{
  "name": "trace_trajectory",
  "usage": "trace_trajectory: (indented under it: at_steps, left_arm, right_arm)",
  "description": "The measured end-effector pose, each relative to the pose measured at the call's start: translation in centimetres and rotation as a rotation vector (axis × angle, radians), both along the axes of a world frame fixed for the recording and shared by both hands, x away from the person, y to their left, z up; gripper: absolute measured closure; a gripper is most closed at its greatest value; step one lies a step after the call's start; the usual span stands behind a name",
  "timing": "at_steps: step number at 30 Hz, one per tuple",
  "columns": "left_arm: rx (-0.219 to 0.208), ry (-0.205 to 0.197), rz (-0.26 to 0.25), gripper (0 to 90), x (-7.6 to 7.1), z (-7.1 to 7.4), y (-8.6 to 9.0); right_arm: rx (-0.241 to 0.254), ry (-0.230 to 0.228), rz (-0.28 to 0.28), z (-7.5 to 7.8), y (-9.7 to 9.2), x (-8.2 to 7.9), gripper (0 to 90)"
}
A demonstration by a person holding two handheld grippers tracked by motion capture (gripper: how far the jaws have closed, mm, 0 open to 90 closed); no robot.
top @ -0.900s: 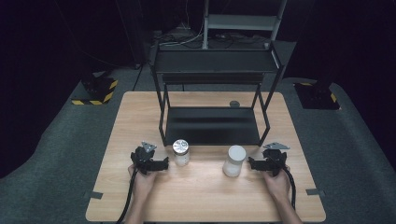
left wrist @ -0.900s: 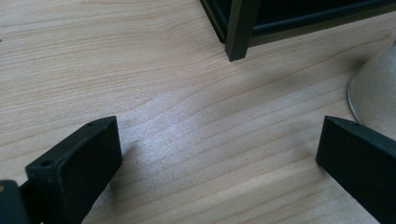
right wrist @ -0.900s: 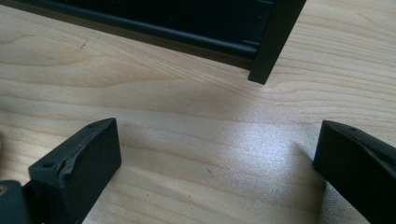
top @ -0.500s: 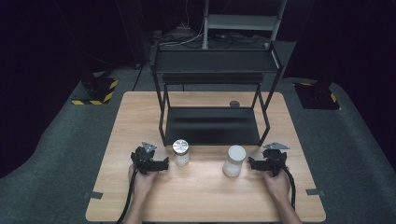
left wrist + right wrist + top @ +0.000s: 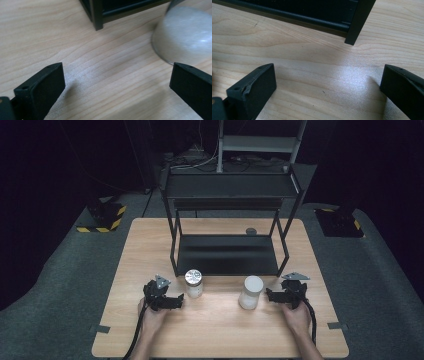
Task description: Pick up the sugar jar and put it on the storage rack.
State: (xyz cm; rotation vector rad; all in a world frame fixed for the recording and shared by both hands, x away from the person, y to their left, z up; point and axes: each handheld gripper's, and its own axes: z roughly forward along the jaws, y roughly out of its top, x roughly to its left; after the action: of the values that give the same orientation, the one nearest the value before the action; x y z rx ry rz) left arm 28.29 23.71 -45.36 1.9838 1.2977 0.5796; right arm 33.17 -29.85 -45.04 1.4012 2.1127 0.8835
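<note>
**Both jars on the desk, both grippers spread and waiting**

Start with the desk [image 5: 220, 330]: its far half carries the black shelf rack [image 5: 227, 220], with a small dark round thing [image 5: 251, 231] on the desk behind it. Nothing here has moved over the last second; your hands sit where they were, so no step has begun.

Just in front of the rack stand the two jars. The white-lidded jar [image 5: 251, 292] is to the right of centre, and the metal-lidded jar [image 5: 193, 283] to the left, both upright and well apart from each other.

Your left hand-held gripper [image 5: 176, 303] lies near the metal-lidded jar, pointing right toward it. Its jaws are spread wide and released, and in the left gripper view the jar [image 5: 185, 37] sits ahead and to the right, not between them.

Your right hand-held gripper [image 5: 270, 295] points left at the white-lidded jar, just beside it, jaws likewise spread with bare desk between them. Neither jar is touched yet; I judge the reach is the next step.
</note>
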Motion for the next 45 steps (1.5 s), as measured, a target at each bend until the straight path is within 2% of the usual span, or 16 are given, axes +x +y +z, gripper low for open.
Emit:
trace_trajectory:
  at_steps: [7,17,24,35,45]
  left_arm:
    - [-0.011,-0.018,-0.056,0.1,-0.8,0.3,-0.3]
    - [-0.028,-0.016,-0.092,0.1,-0.7,0.3,-1.0]
    - [-0.048,-0.018,-0.102,0.1,-0.5,0.1,-1.5]
    - [-0.086,-0.011,-0.104,0.1,0.6,-0.1,-2.6]
    - [-0.09,-0.005,-0.089,0.1,1.7,0.0,-3.9]
  right_arm:
    - [0.001,0.001,-0.004,0.0,0.1,0.0,0.0]
    - [0.001,0.001,-0.004,0.0,0.1,0.0,0.0]
    - [0.001,0.001,-0.004,0.0,0.1,0.0,0.0]
    - [0.001,0.001,-0.004,0.0,0.1,0.0,0.0]
    - [0.001,0.001,-0.004,0.0,0.1,0.0,0.0]
